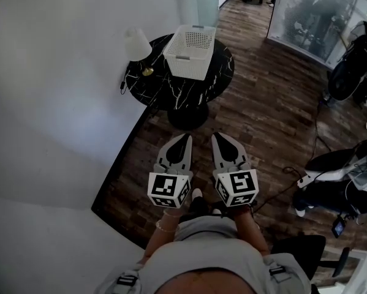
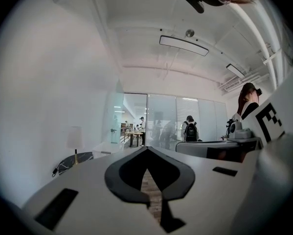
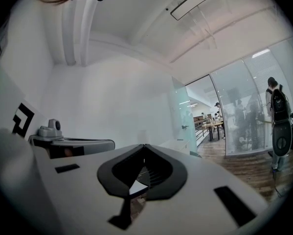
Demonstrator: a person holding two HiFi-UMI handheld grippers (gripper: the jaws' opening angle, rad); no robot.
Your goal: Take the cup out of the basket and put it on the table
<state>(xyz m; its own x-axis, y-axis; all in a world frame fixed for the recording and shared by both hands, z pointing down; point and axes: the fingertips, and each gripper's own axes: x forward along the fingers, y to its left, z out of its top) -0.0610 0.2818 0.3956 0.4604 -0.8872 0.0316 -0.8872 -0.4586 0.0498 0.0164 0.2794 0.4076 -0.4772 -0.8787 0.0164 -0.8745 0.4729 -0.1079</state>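
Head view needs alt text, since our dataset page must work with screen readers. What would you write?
The left claw and right claw, both shut and empty, point side by side toward a round black table carrying a white basket and a small lamp. No cup shows in the basket from here.

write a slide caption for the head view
Left gripper and right gripper, both shut and empty, held short of a white basket on a round black table.
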